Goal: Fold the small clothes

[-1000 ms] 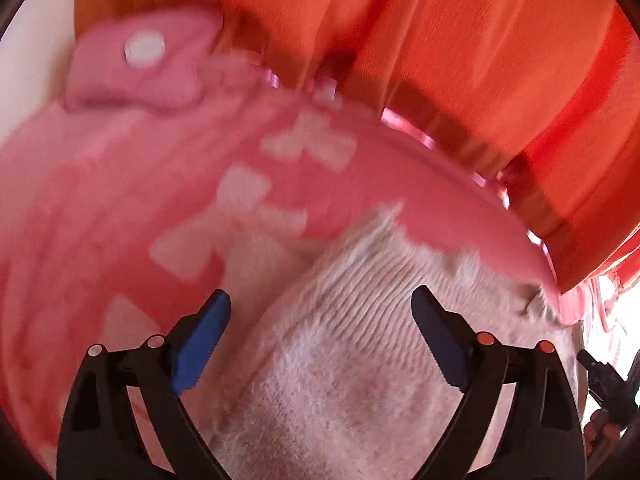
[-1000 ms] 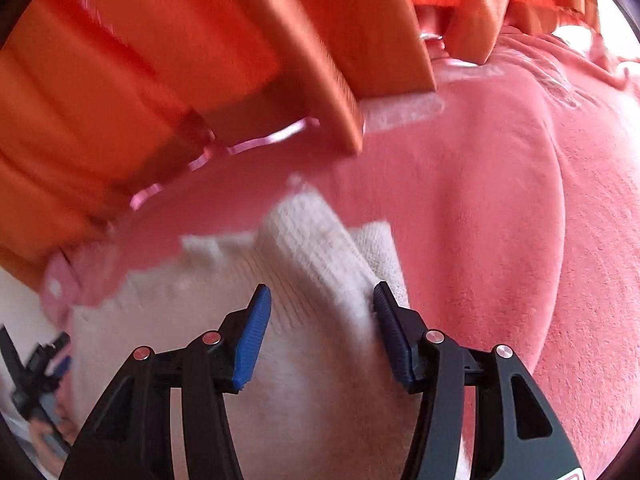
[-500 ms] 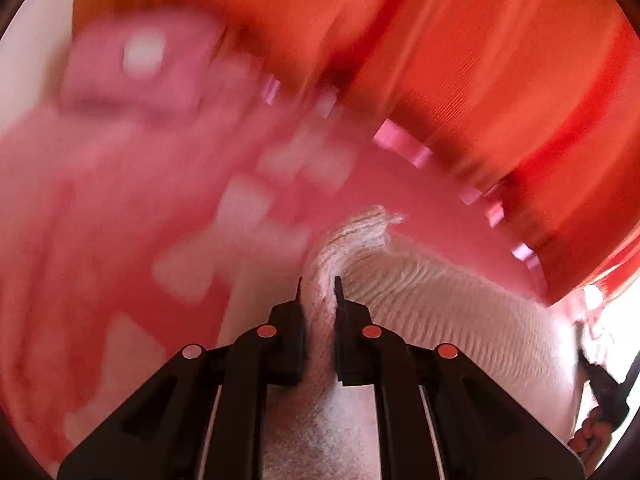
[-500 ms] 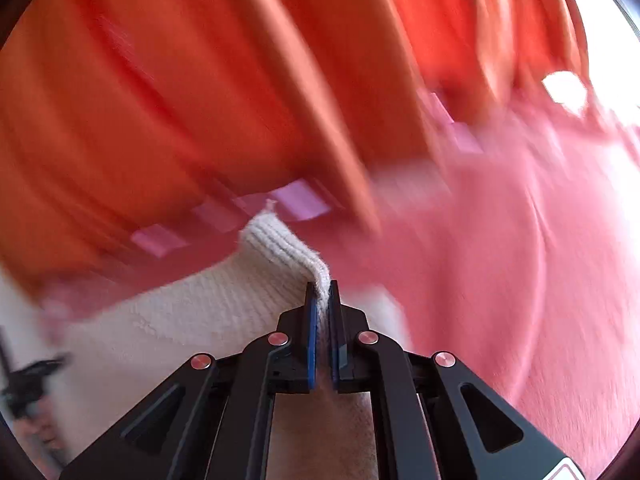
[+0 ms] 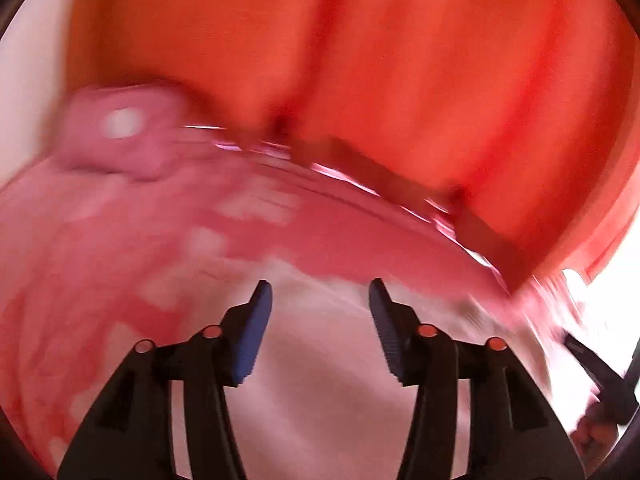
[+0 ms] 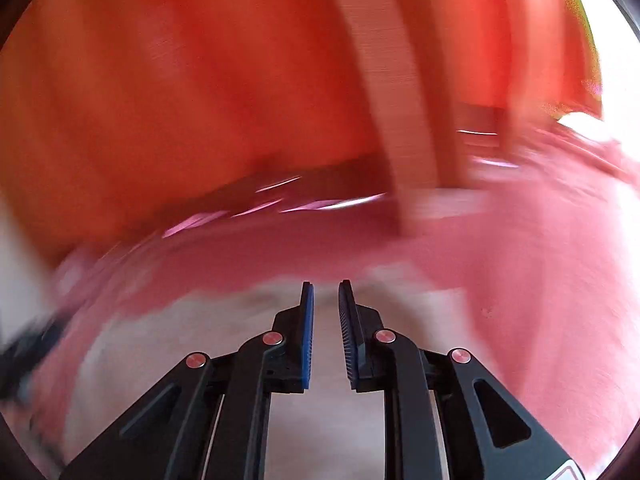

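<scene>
Lying beneath both parted tongs (image 5: 320, 308): cream knit (image 5: 320, 400).

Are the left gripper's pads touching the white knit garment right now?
Apart. The left wrist view shows the left gripper with jaws spread, just opened, nothing pinched; the white knit garment lies beyond them.

a home bedroom: pink patterned blanket (image 5: 120, 280) spread beneath orange curtains (image 5: 360, 60).

Both fisheye views are bright and warm-toned, heavily smeared by motion blur. Daylight blows out white at the right edges, and dark lens rims curve round the corners.
</scene>
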`<action>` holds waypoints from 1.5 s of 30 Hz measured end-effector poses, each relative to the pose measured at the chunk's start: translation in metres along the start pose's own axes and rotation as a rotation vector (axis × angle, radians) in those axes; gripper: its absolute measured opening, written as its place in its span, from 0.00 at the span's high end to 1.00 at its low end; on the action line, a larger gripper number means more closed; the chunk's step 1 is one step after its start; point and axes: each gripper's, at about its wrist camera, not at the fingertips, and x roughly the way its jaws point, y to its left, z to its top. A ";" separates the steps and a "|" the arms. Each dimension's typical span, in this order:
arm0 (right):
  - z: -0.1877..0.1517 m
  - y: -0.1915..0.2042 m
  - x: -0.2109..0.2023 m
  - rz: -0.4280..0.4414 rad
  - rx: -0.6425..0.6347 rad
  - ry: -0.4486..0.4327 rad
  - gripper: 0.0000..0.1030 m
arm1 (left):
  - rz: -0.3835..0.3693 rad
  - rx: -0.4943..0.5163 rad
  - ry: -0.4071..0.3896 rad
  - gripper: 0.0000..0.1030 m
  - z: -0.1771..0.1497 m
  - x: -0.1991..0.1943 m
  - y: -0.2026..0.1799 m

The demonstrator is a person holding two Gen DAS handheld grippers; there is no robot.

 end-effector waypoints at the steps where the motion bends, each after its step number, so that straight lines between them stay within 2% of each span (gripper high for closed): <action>1: -0.008 0.016 0.011 0.063 -0.036 0.057 0.85 | -0.024 0.047 0.033 0.51 -0.009 0.006 -0.013; 2: -0.022 0.038 0.024 0.112 -0.096 0.131 0.85 | -0.029 0.084 0.079 0.51 -0.019 0.014 -0.024; 4: -0.046 0.069 0.042 0.129 -0.232 0.227 0.88 | -0.005 0.145 0.187 0.52 -0.043 0.035 -0.037; 6: -0.059 0.072 0.050 0.060 -0.310 0.269 0.90 | 0.052 0.178 0.247 0.52 -0.058 0.050 -0.035; 7: -0.061 0.059 0.052 -0.011 -0.316 0.278 0.94 | 0.073 0.184 0.247 0.52 -0.060 0.052 -0.030; 9: -0.054 0.016 0.043 -0.099 -0.233 0.262 0.99 | 0.081 0.176 0.229 0.51 -0.062 0.046 -0.016; 12: -0.044 -0.075 0.013 -0.214 0.036 0.230 1.00 | 0.135 0.162 0.203 0.53 -0.058 0.036 0.008; 13: -0.042 -0.095 0.007 -0.222 0.117 0.227 1.00 | 0.149 0.135 0.199 0.53 -0.055 0.034 0.019; 15: -0.044 -0.136 -0.008 -0.173 0.314 0.199 1.00 | 0.206 0.073 0.189 0.53 -0.047 0.033 0.038; 16: -0.041 -0.138 -0.013 -0.194 0.329 0.171 1.00 | 0.226 0.045 0.179 0.52 -0.042 0.032 0.046; 17: -0.037 -0.134 -0.016 -0.266 0.300 0.147 0.88 | 0.232 0.015 0.169 0.52 -0.036 0.031 0.053; 18: -0.033 -0.128 -0.018 -0.344 0.259 0.114 0.84 | 0.223 -0.025 0.160 0.52 -0.028 0.030 0.059; 19: -0.029 -0.124 -0.017 -0.357 0.243 0.090 0.83 | 0.206 -0.054 0.148 0.48 -0.021 0.030 0.062; 20: -0.023 -0.124 -0.017 -0.327 0.260 0.054 0.80 | 0.199 -0.062 0.138 0.39 -0.017 0.031 0.063; 21: -0.019 -0.128 -0.015 -0.295 0.296 0.029 0.75 | 0.203 -0.065 0.119 0.33 -0.011 0.032 0.063; 22: -0.016 -0.136 -0.014 -0.282 0.322 0.015 0.64 | 0.216 -0.068 0.103 0.24 -0.007 0.035 0.063; 23: -0.012 -0.139 -0.006 -0.275 0.346 0.009 0.60 | 0.232 -0.079 0.087 0.19 -0.003 0.038 0.065; 24: -0.011 -0.140 0.002 -0.274 0.350 0.015 0.59 | 0.227 -0.102 0.079 0.17 0.000 0.043 0.068; 26: -0.012 -0.138 0.029 -0.299 0.348 0.077 0.58 | 0.167 -0.162 0.121 0.16 0.002 0.060 0.078; 27: -0.013 -0.138 0.038 -0.312 0.346 0.095 0.58 | 0.131 -0.208 0.160 0.17 -0.001 0.071 0.084; 28: -0.012 -0.138 0.046 -0.330 0.334 0.097 0.62 | 0.123 -0.239 0.176 0.28 -0.004 0.077 0.087; 29: -0.007 -0.133 0.048 -0.329 0.323 0.087 0.86 | 0.140 -0.236 0.171 0.47 -0.005 0.080 0.087; 30: -0.003 -0.128 0.044 -0.310 0.319 0.063 0.90 | 0.170 -0.192 0.153 0.62 -0.003 0.077 0.081; 31: 0.003 -0.123 0.035 -0.291 0.320 0.024 0.91 | 0.163 -0.166 0.140 0.86 -0.001 0.073 0.077; 33: 0.017 -0.104 0.005 -0.232 0.290 -0.120 0.91 | 0.116 -0.173 0.063 0.89 0.008 0.054 0.073; 34: 0.022 -0.099 -0.004 -0.222 0.275 -0.161 0.92 | 0.105 -0.170 0.030 1.00 0.012 0.046 0.072; 35: 0.024 -0.095 -0.012 -0.224 0.265 -0.203 0.92 | 0.114 -0.162 0.006 1.00 0.015 0.042 0.072; 36: 0.023 -0.099 -0.009 -0.240 0.269 -0.199 0.92 | 0.138 -0.148 -0.007 1.00 0.017 0.042 0.073; 37: 0.019 -0.106 0.002 -0.268 0.280 -0.155 0.92 | 0.171 -0.141 0.024 1.00 0.014 0.052 0.079; 39: 0.002 -0.134 0.044 -0.350 0.329 0.029 0.92 | 0.203 -0.169 0.110 1.00 0.005 0.073 0.094; 40: -0.009 -0.146 0.056 -0.344 0.366 0.059 0.92 | 0.204 -0.198 0.144 1.00 0.001 0.081 0.102; 41: -0.009 -0.148 0.051 -0.328 0.375 0.036 0.92 | 0.185 -0.225 0.148 1.00 0.000 0.081 0.107; 43: 0.000 -0.144 0.042 -0.314 0.379 0.045 0.89 | 0.128 -0.239 0.111 1.00 0.010 0.066 0.104; 45: 0.004 -0.139 0.037 -0.312 0.374 0.037 0.84 | 0.097 -0.225 0.072 0.74 0.016 0.053 0.097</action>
